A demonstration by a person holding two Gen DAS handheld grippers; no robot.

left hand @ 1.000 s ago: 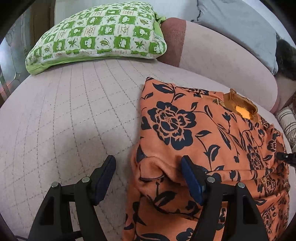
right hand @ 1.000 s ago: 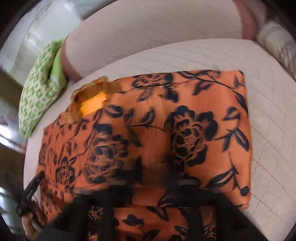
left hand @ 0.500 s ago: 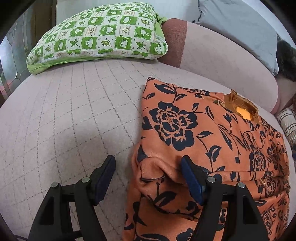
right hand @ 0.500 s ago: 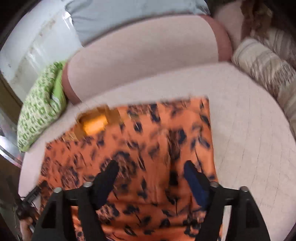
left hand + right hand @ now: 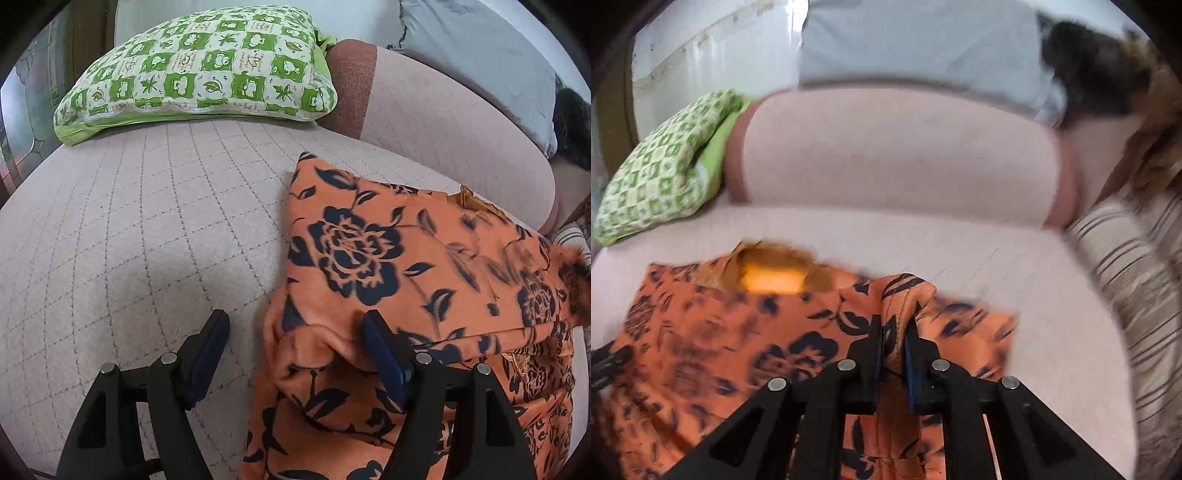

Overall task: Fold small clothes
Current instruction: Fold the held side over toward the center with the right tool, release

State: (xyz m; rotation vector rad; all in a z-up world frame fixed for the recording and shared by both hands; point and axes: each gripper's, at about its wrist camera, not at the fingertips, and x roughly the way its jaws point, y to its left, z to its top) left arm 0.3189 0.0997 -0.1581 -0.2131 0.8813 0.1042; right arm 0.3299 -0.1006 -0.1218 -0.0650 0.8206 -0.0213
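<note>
An orange garment (image 5: 369,258) with dark blue flowers lies partly folded on the pink quilted sofa seat (image 5: 129,221). My left gripper (image 5: 295,321) stands open over its near left corner. A raised fold of cloth lies between the jaws beside the right finger (image 5: 380,350), and the pads are not pressing it. In the right wrist view my right gripper (image 5: 893,325) has its jaws closing on a pinched fold of the garment (image 5: 775,332), which stands up between the pads above the seat. The neck opening (image 5: 772,277) shows at the far edge.
A green and white checked pillow (image 5: 199,62) lies at the back left. A pink bolster (image 5: 443,122) runs along the back with a grey cushion (image 5: 480,48) behind it. A striped cushion (image 5: 1126,280) sits at the right.
My right gripper opened over the garment, then shut on a fold near its right edge and lifted it while turning. The left gripper stayed put.
</note>
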